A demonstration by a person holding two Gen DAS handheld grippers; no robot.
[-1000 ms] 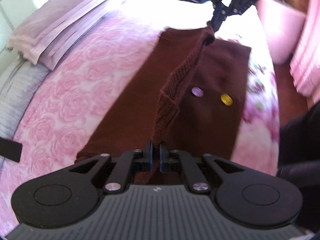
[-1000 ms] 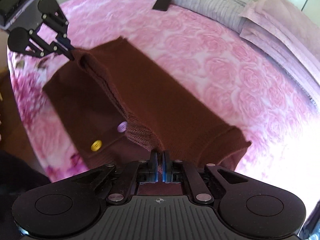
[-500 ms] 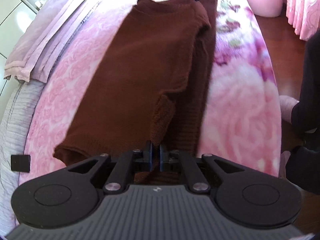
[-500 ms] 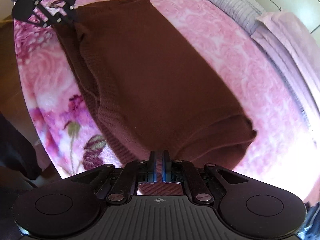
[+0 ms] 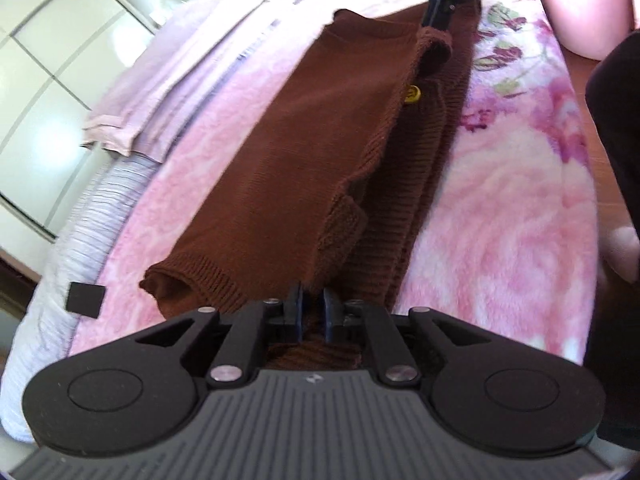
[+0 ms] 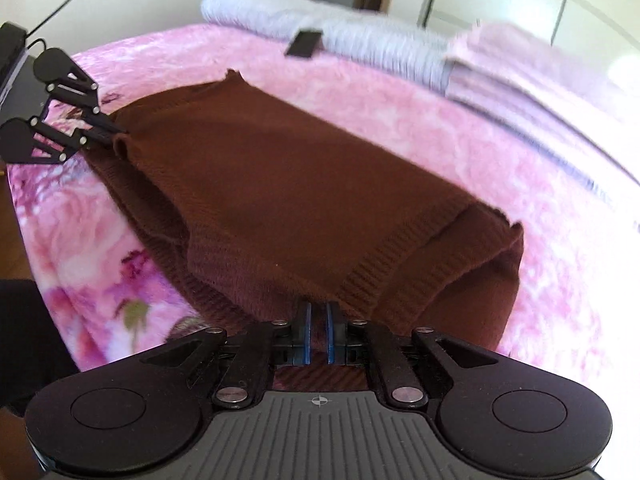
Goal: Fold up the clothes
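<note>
A brown knitted cardigan [image 5: 304, 152] lies lengthwise on the pink rose blanket [image 5: 500, 220], one front panel folded over the other. A yellow button [image 5: 412, 93] shows under the folded edge. My left gripper [image 5: 311, 308] is shut on the cardigan's near edge. In the right wrist view the cardigan [image 6: 280, 184] spreads away from my right gripper [image 6: 317, 332], which is shut on its near edge. Each gripper shows in the other's view, pinching the far end: the right one [image 5: 438, 20] and the left one [image 6: 110, 134].
A folded pale pink sheet [image 5: 168, 80] and a grey ribbed cover [image 5: 92, 216] lie along the bed's far side, with a small black object [image 5: 85, 298] on the cover. The bed edge and wood floor [image 5: 600, 152] are to the right. White wardrobe doors [image 5: 44, 60] stand behind.
Both grippers carried the lifted front panel across and down, so it now lies folded over the other panel near the bed edge. The purple button is now covered.
</note>
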